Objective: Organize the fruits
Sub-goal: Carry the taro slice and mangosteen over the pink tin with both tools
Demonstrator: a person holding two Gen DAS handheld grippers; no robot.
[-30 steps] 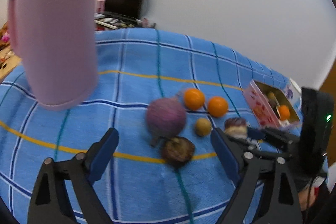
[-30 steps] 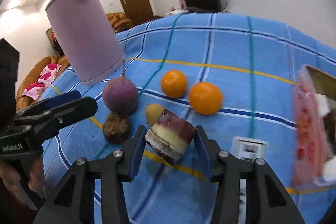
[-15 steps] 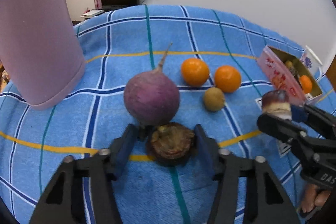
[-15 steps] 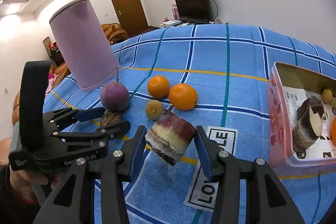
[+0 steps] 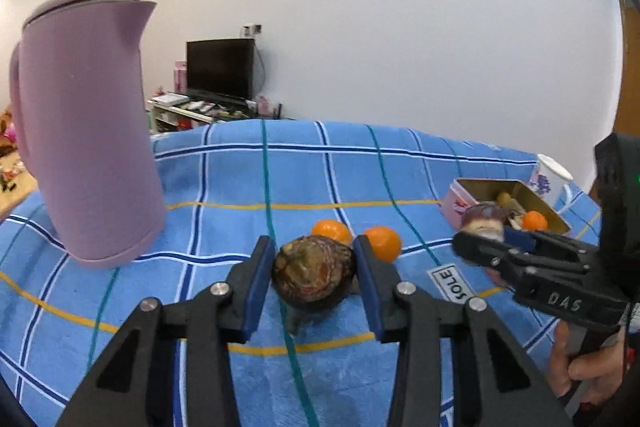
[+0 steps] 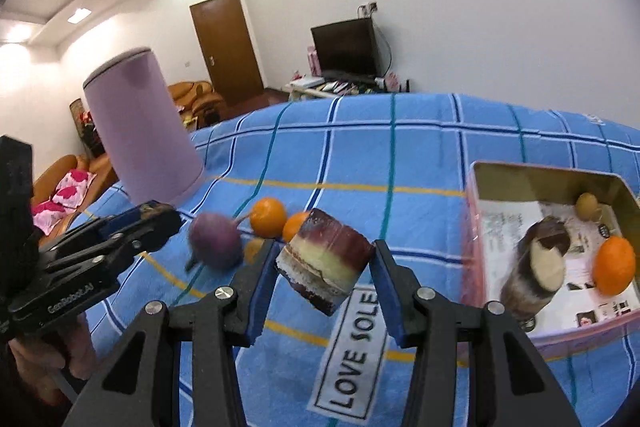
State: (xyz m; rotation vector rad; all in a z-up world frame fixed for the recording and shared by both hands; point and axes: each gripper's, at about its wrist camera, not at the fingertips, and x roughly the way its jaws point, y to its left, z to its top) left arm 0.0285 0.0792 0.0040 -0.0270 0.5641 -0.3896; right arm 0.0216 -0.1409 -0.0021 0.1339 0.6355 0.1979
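Since a second ago the left gripper (image 5: 314, 277) has gone from wide open to pinching the dark brown, round dried fruit (image 5: 313, 278), its jaws closing on it, lifted clear of the blue checked cloth (image 5: 240, 187) at lower centre. The right gripper (image 6: 324, 273) is clamped on a cylindrical chunk banded purple and cream (image 6: 325, 264), raised at centre frame. The tall lilac plastic jug (image 5: 86, 131) fills the left of the left view, well apart from both grips. Behind the raised fruit lie two oranges (image 5: 383, 243) — and, in the right view, one purple turnip (image 6: 216, 241), blurred. The pink open tin (image 6: 560, 341) at right holds one orange, one cut chunk and one small yellowish fruit.
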